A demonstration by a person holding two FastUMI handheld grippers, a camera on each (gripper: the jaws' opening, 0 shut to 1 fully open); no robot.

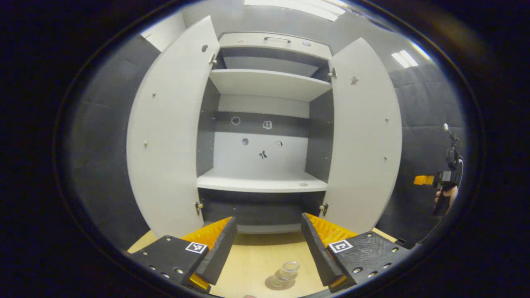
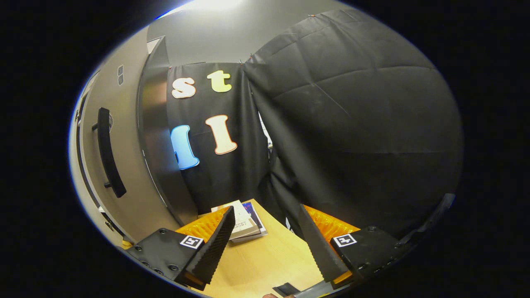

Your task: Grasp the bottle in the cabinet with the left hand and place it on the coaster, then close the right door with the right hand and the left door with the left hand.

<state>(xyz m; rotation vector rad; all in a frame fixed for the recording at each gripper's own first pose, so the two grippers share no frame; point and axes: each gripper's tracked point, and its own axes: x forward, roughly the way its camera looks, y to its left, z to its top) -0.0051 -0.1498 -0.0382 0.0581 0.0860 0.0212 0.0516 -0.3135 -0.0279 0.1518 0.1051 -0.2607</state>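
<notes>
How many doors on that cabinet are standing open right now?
2. In the left gripper view, the left door is swung out on the cabinet's left side and the right door on its right. No others can be seen from this angle.

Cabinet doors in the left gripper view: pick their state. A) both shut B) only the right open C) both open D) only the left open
C: the left door and right door both swing outward, baring the cabinet's shelves.
</notes>
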